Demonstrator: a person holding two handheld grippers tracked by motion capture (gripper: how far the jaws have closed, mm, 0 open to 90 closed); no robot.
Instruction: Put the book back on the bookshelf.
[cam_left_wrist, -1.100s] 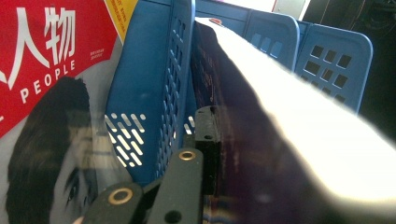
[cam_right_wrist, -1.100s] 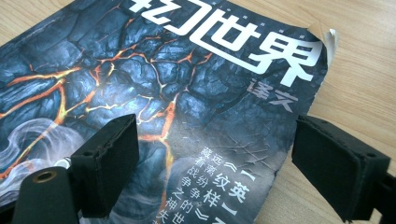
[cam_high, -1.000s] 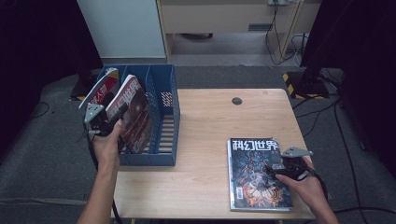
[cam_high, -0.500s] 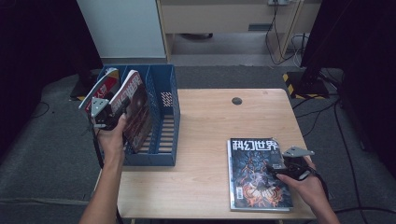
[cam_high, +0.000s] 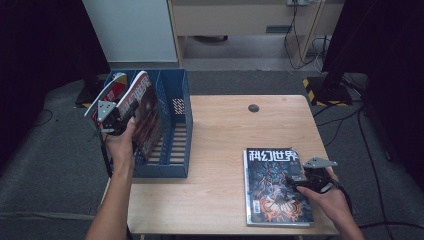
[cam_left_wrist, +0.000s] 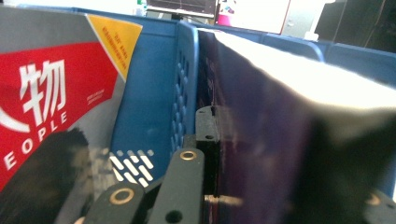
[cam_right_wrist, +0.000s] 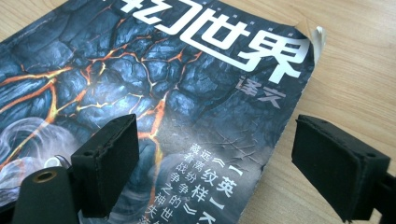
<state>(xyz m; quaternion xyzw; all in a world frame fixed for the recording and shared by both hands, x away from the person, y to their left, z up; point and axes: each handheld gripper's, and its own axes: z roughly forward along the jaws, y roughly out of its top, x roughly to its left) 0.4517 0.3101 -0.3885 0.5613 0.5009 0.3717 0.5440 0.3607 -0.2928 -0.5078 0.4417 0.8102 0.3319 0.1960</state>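
A dark-covered magazine (cam_high: 146, 112) leans tilted in a slot of the blue file rack (cam_high: 176, 150) at the table's left edge. My left gripper (cam_high: 125, 119) is shut on its near edge. In the left gripper view the jaws (cam_left_wrist: 219, 154) pinch that magazine (cam_left_wrist: 280, 140) beside a blue divider (cam_left_wrist: 156, 93). A red-covered magazine (cam_high: 111, 87) stands in the leftmost slot, also seen as the red cover (cam_left_wrist: 51, 102). A black lava-patterned magazine (cam_high: 272, 187) lies flat at the front right. My right gripper (cam_high: 291, 181) hovers open over it, its pads (cam_right_wrist: 107, 163) apart above the cover (cam_right_wrist: 154, 84).
A small dark round hole (cam_high: 253, 107) sits near the table's far edge. Bare wood (cam_high: 220, 150) lies between the rack and the flat magazine. Cables and a black stand (cam_high: 330, 75) are on the floor behind.
The left hand has shifted slightly toward the rack, and the held magazine stands a little more upright. The right hand has not moved.
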